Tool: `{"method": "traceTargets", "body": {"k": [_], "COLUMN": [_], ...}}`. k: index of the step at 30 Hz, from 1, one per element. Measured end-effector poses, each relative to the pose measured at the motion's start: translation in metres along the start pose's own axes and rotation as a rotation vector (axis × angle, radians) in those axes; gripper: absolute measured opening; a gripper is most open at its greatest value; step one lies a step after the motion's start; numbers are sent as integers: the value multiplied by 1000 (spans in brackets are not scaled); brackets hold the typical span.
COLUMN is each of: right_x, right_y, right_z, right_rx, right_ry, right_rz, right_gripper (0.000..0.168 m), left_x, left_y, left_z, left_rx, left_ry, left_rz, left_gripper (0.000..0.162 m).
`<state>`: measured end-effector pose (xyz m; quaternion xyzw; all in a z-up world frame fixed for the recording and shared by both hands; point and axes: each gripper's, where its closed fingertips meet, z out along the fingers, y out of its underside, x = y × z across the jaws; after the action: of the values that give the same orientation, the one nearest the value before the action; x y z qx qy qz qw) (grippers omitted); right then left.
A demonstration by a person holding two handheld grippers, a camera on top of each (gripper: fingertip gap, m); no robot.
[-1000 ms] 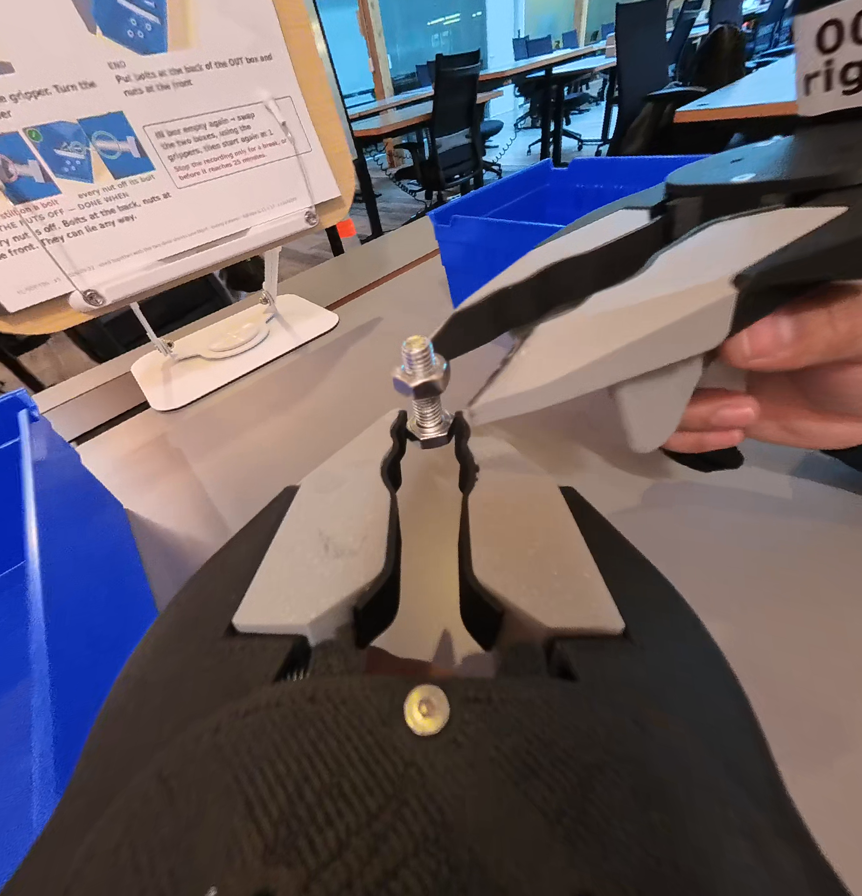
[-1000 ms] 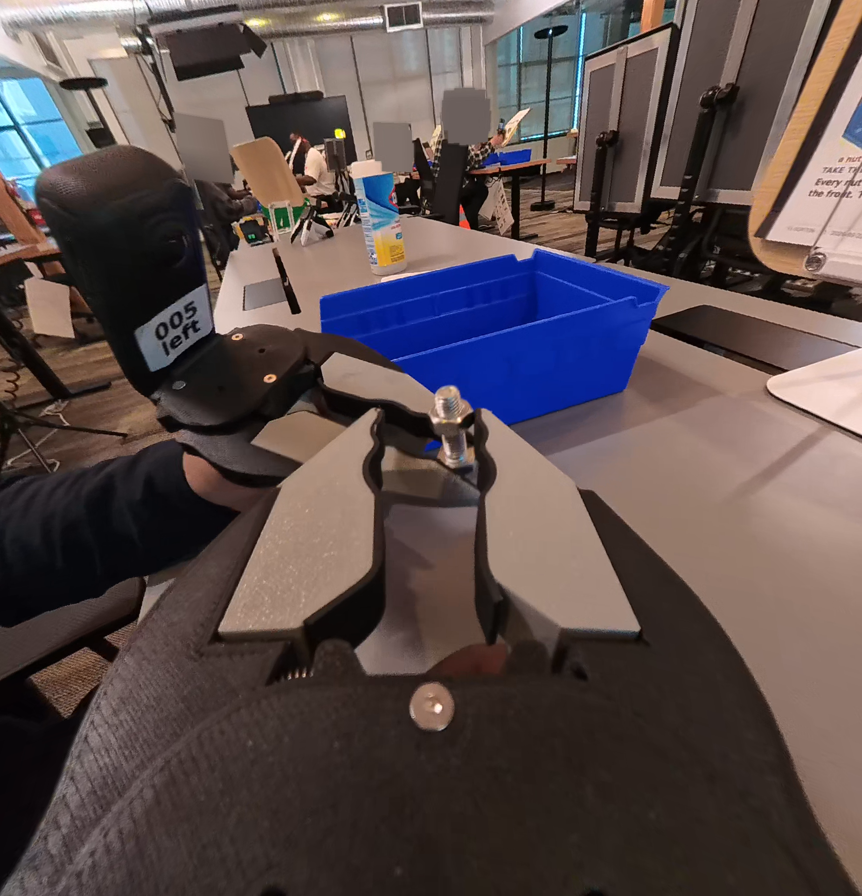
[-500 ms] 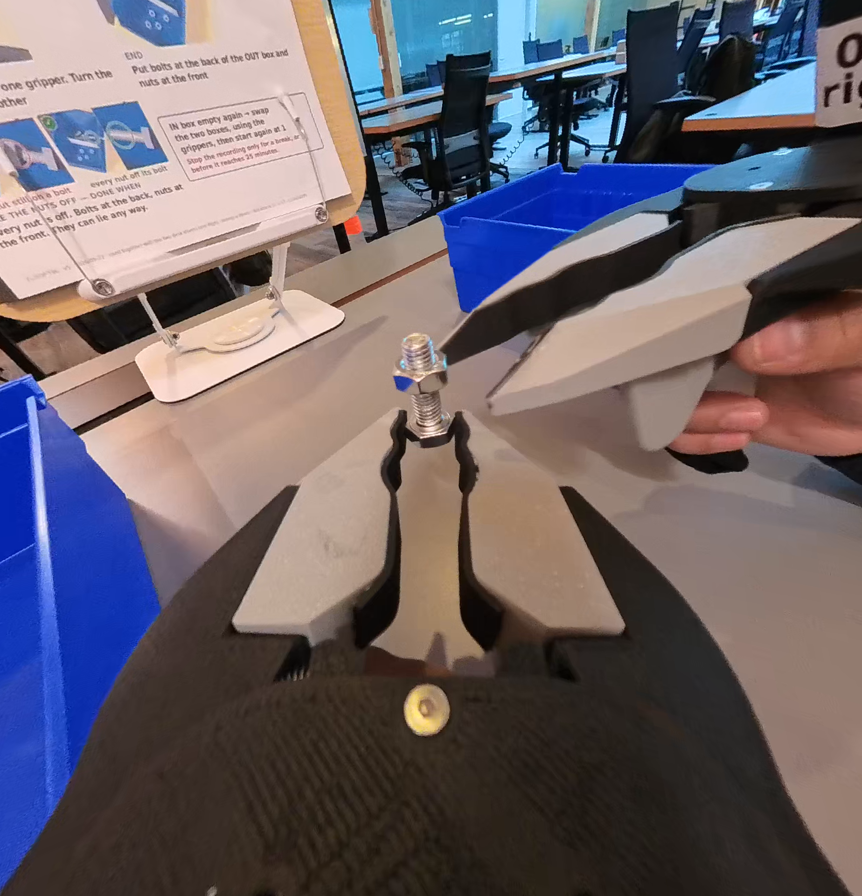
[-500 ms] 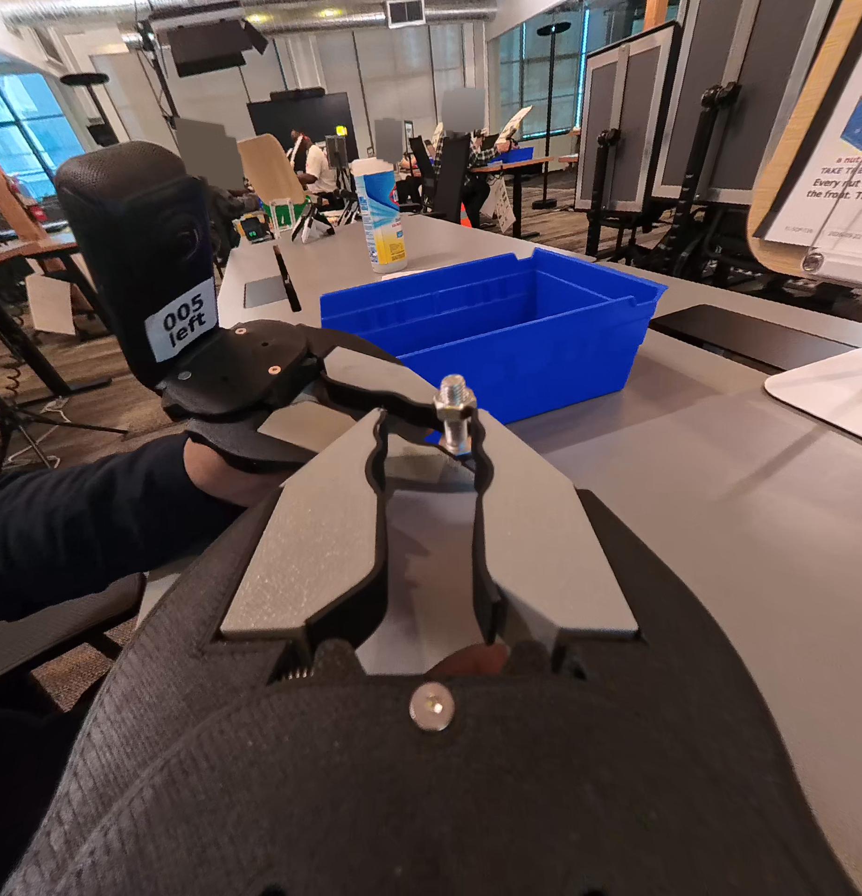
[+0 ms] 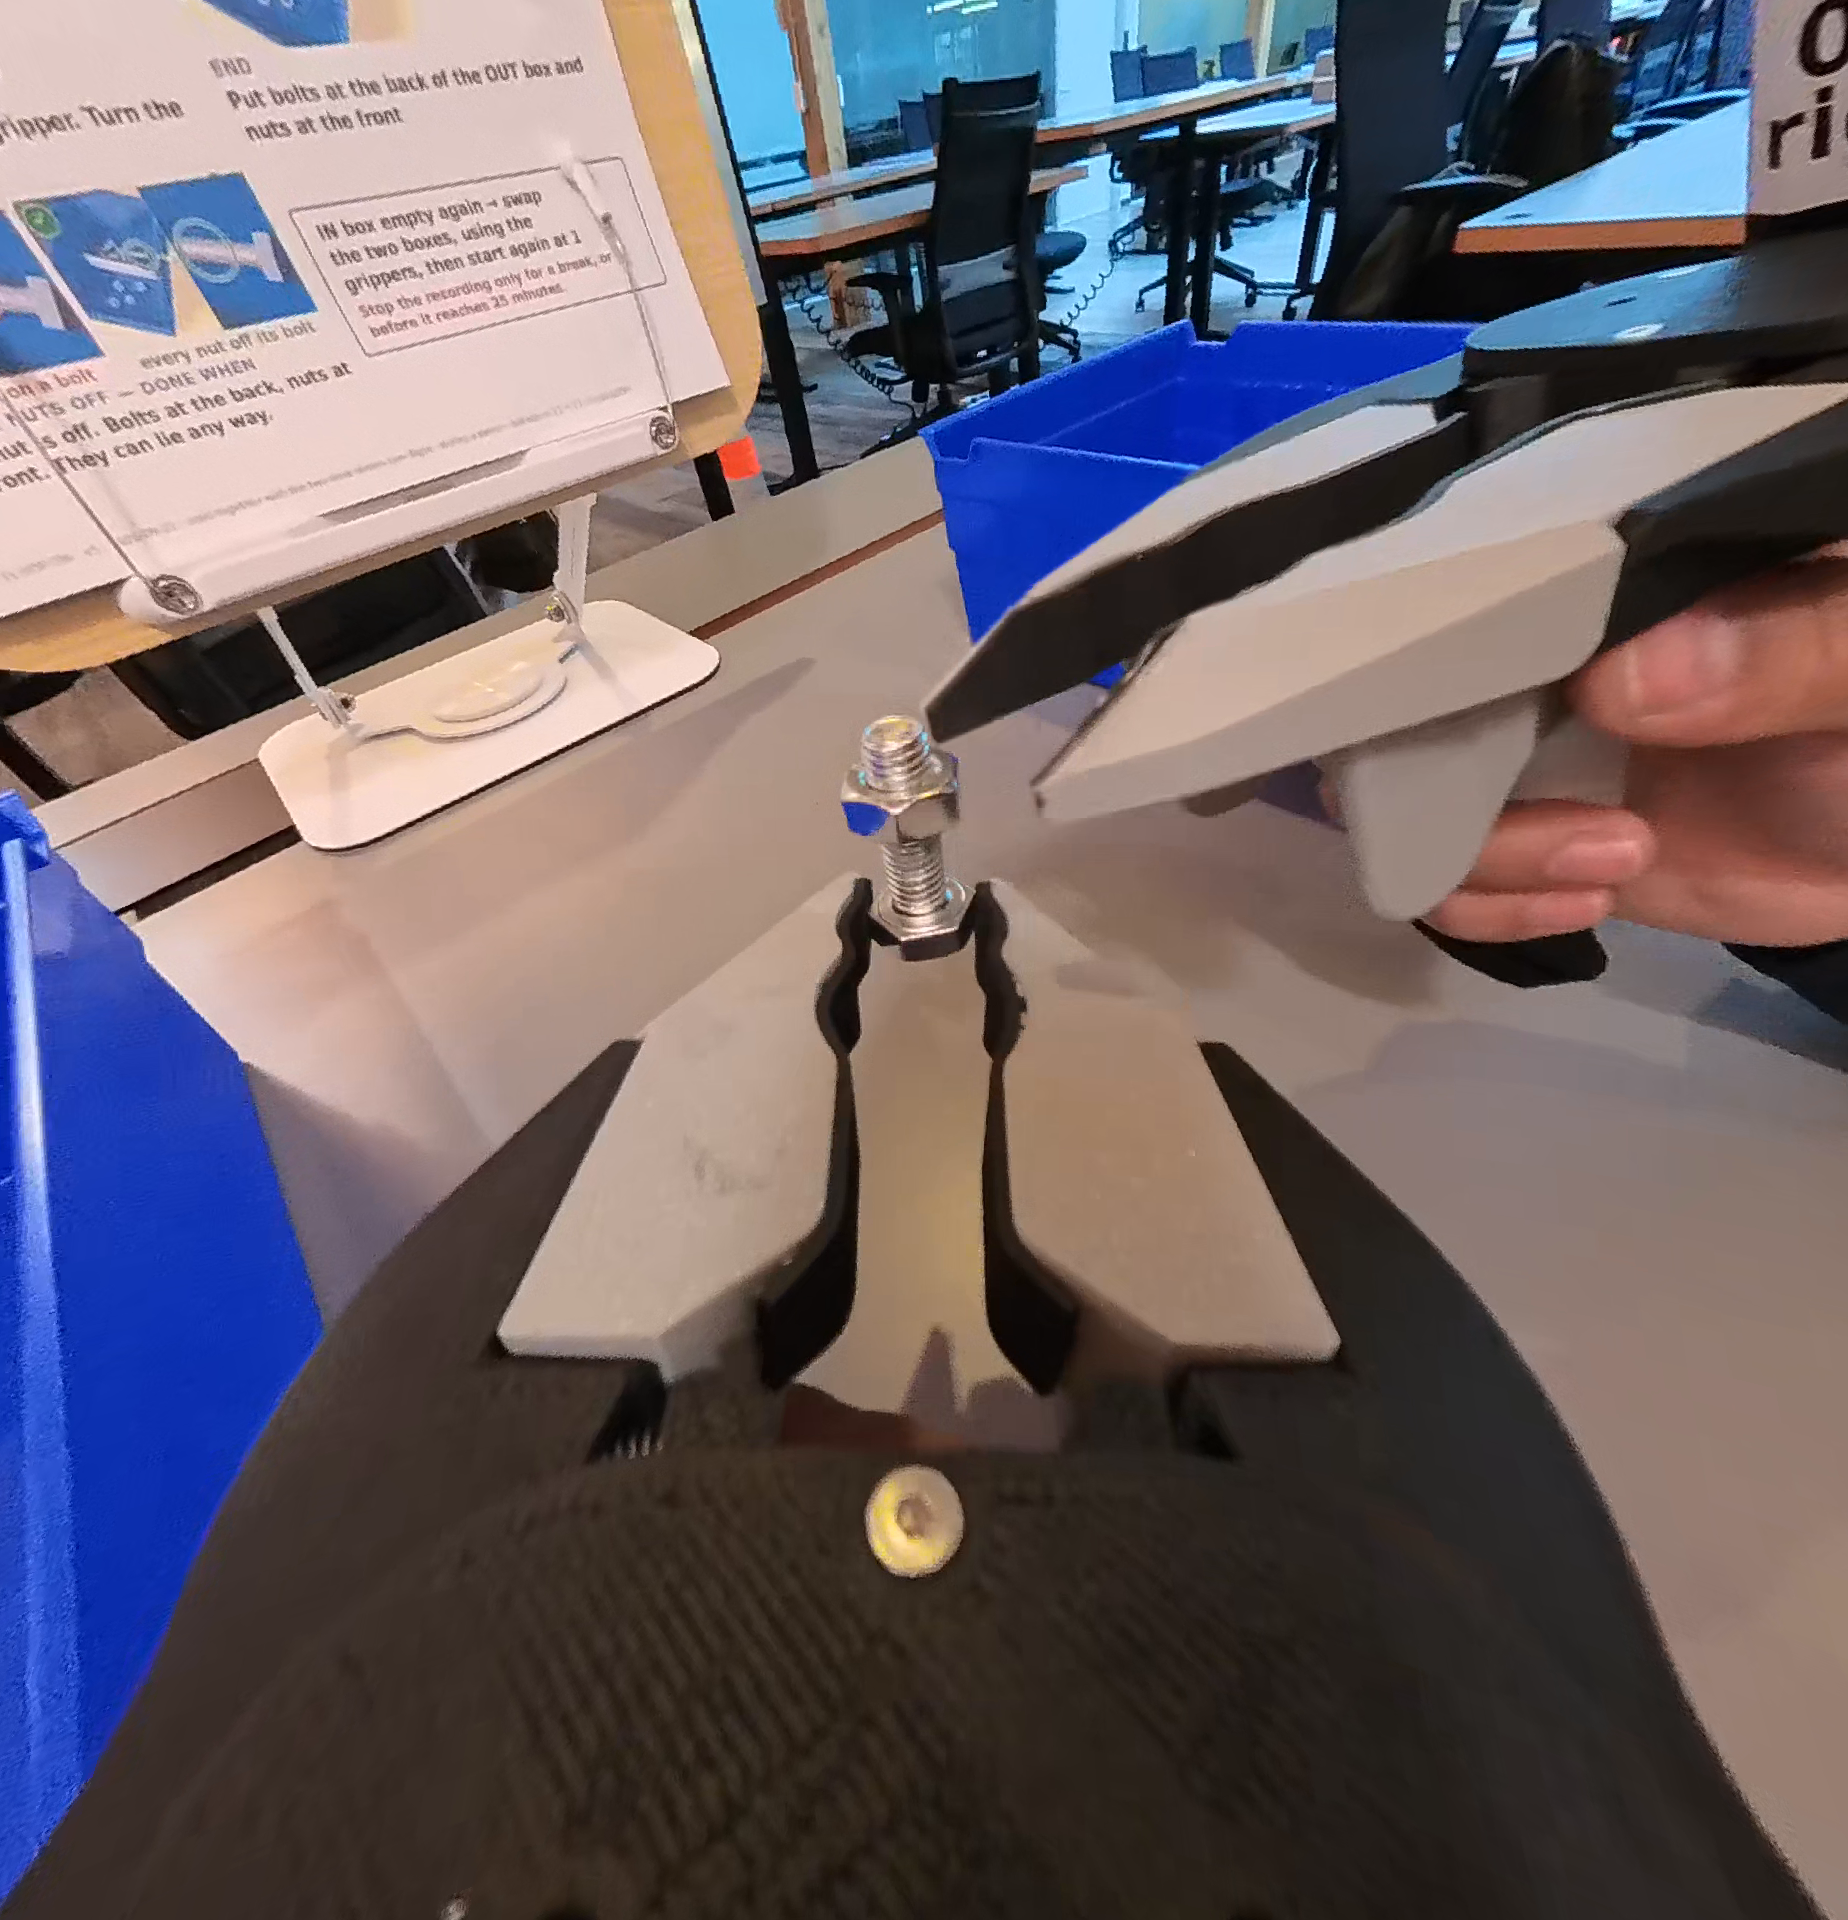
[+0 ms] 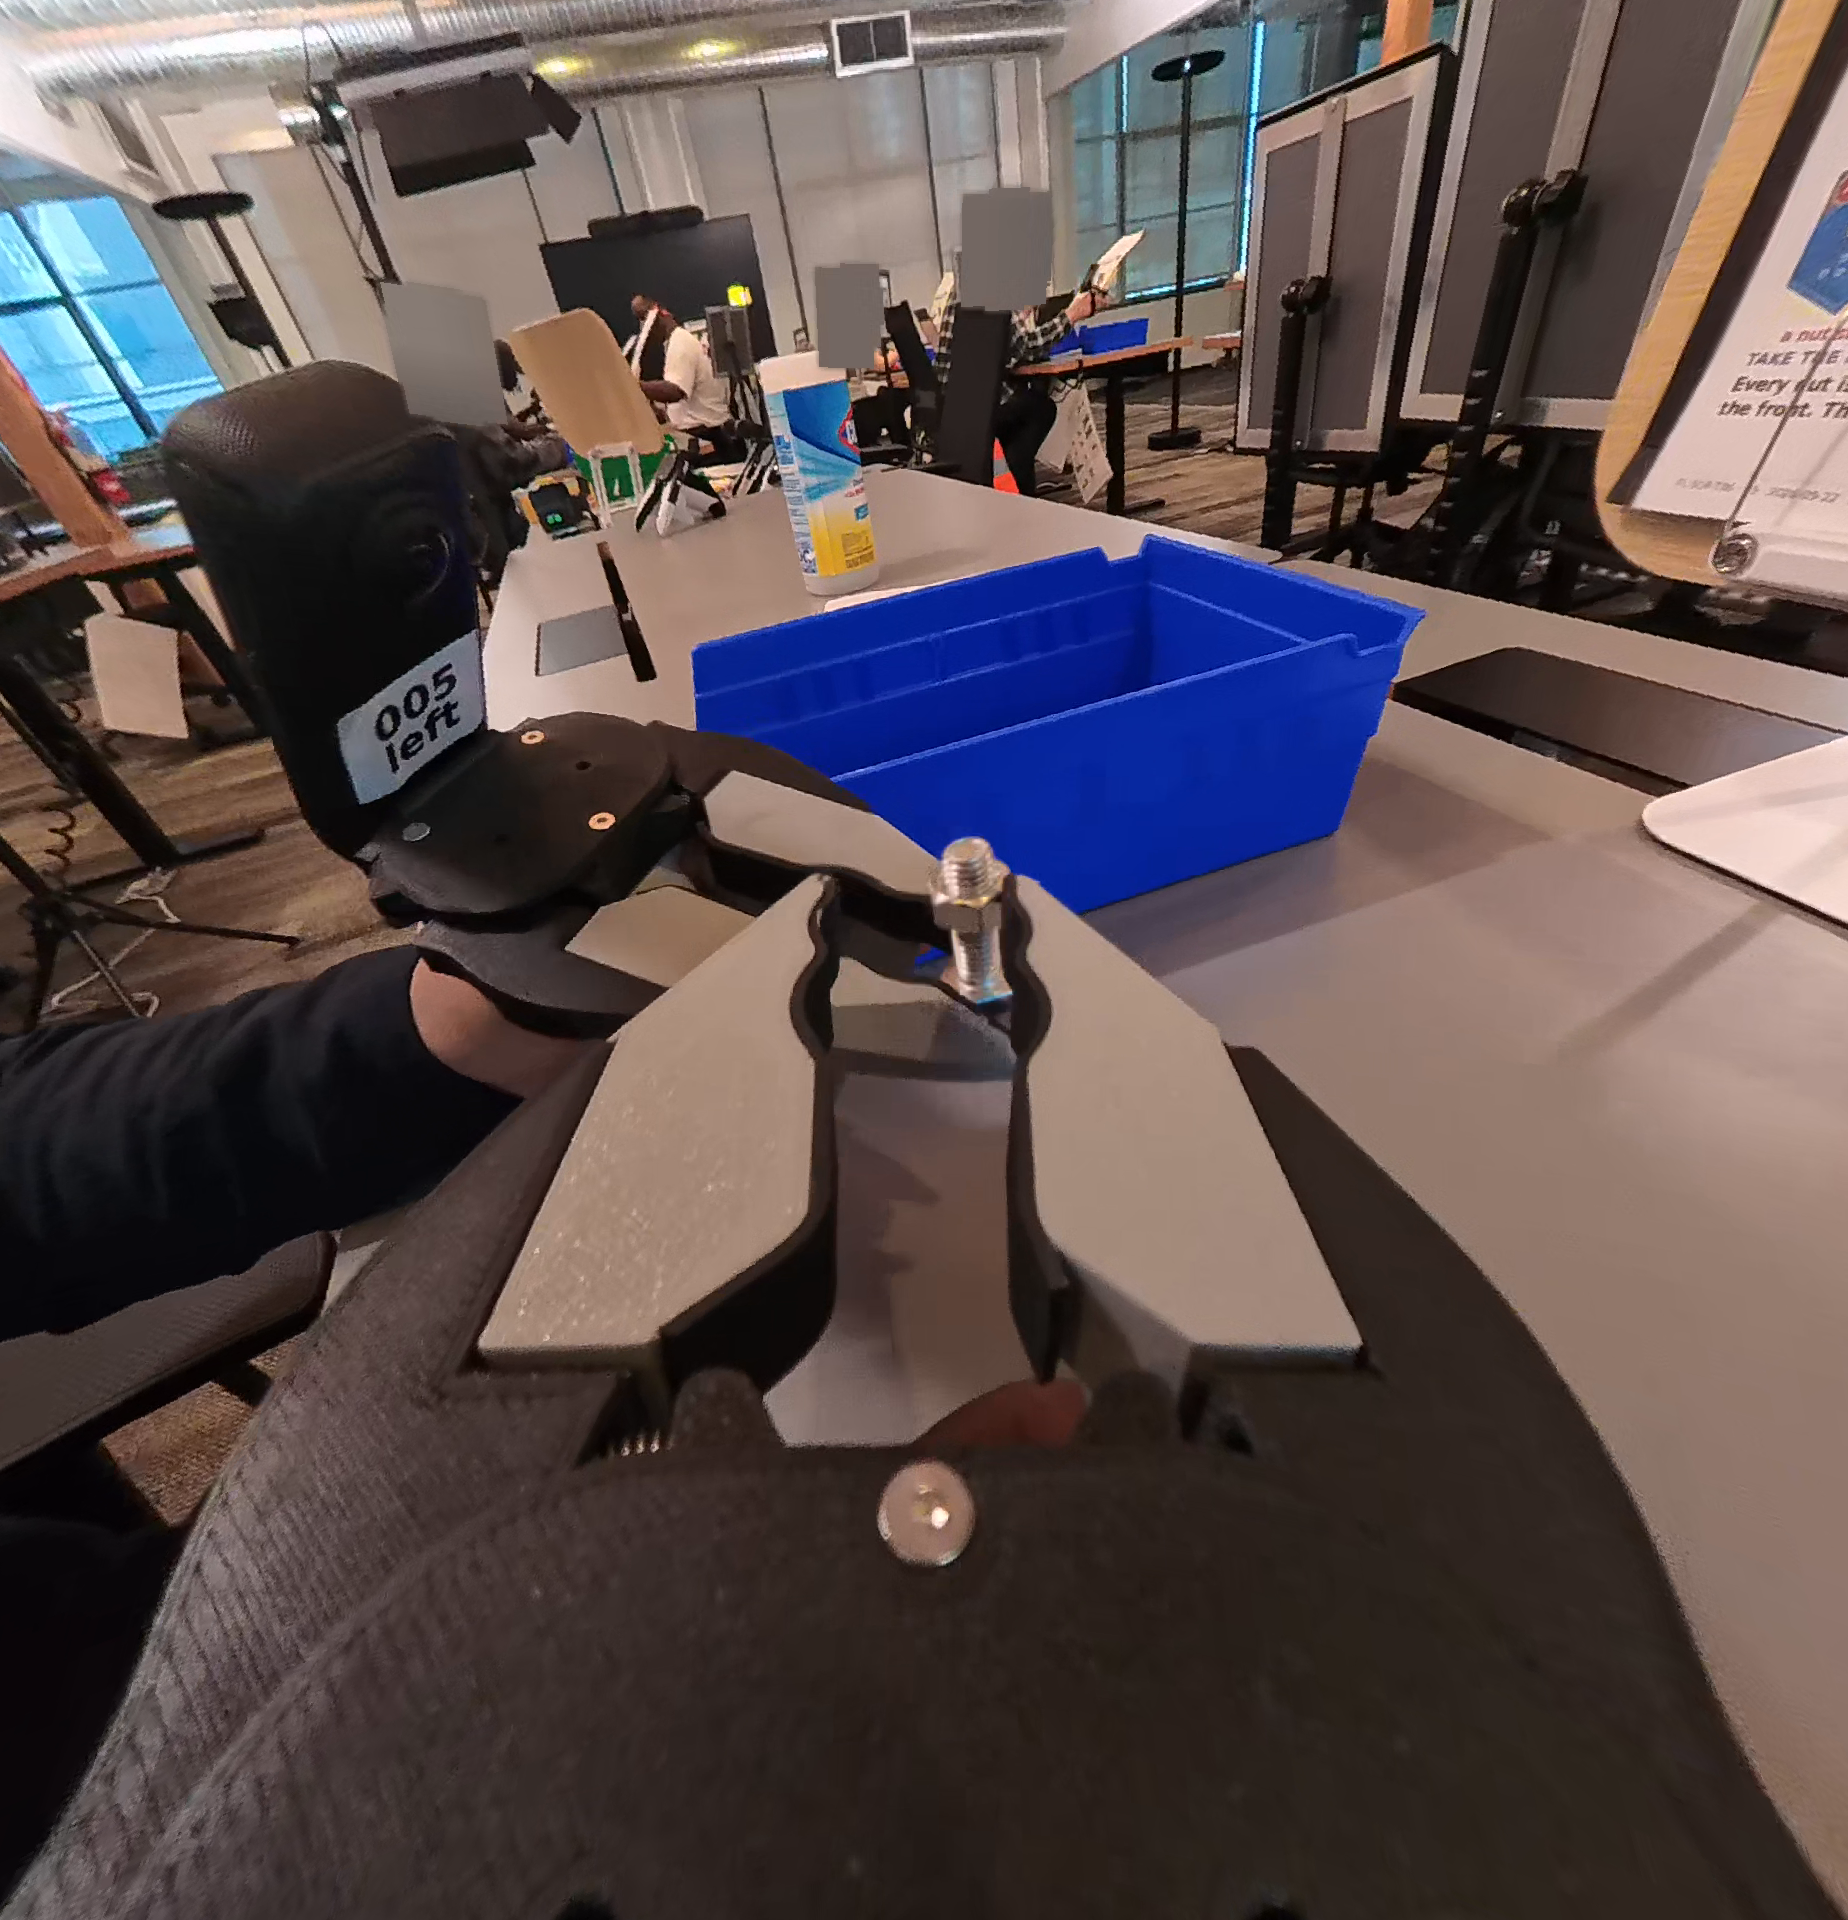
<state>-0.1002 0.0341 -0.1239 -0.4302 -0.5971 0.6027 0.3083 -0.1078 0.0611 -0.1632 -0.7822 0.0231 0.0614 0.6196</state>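
Grey tabletop (image 5: 1522,1195) fills most of what I see from both wrists. On it stands a blue bin (image 6: 1107,748) with an inner divider, and a second blue bin (image 5: 89,1195) sits at the left edge of my left wrist view. Behind, a printed instruction sheet (image 5: 307,260) with text and small pictures is clipped on a white stand (image 5: 484,717); I leave its wording alone. A white wipes canister (image 6: 821,468) with a blue-and-yellow label stands beyond the bin. Each gripper body carries a small white tag with black writing.

My left gripper (image 5: 918,914) is clenched on the head of a bolt (image 5: 909,831), which stands upright from the fingertips with a nut (image 5: 897,800) threaded near its top. My right gripper (image 6: 920,935) is spread, its fingers apart: one fingertip (image 5: 946,712) sits right at the bolt's top by the nut, the other clear of it. A hand (image 5: 1678,790) grips its handle.
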Motion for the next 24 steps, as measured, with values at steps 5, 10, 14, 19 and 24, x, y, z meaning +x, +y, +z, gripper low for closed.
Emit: {"method": "traceTargets", "body": {"k": [5,10,14,19,24], "right_x": [-5,0,1,-6,-3], "right_y": [4,-1,0,5,5], "right_z": [10,3,0,9,8], "right_rx": [-12,2,-2,-18,-25], "right_ry": [-7,15,3,-20,-16], "right_rz": [-3,-14,2,7,15], "right_gripper": [32,30,30,33,34], "left_x": [22,15,0,17,24], "left_y": [1,2,2,1,4], "left_z": [5,5,1,4,9], "left_rx": [-11,-15,-8,-5,-21], "left_ry": [63,32,-3,59,53], "left_rz": [34,41,-7,18,81], "left_gripper": [17,17,17,17,17]}}
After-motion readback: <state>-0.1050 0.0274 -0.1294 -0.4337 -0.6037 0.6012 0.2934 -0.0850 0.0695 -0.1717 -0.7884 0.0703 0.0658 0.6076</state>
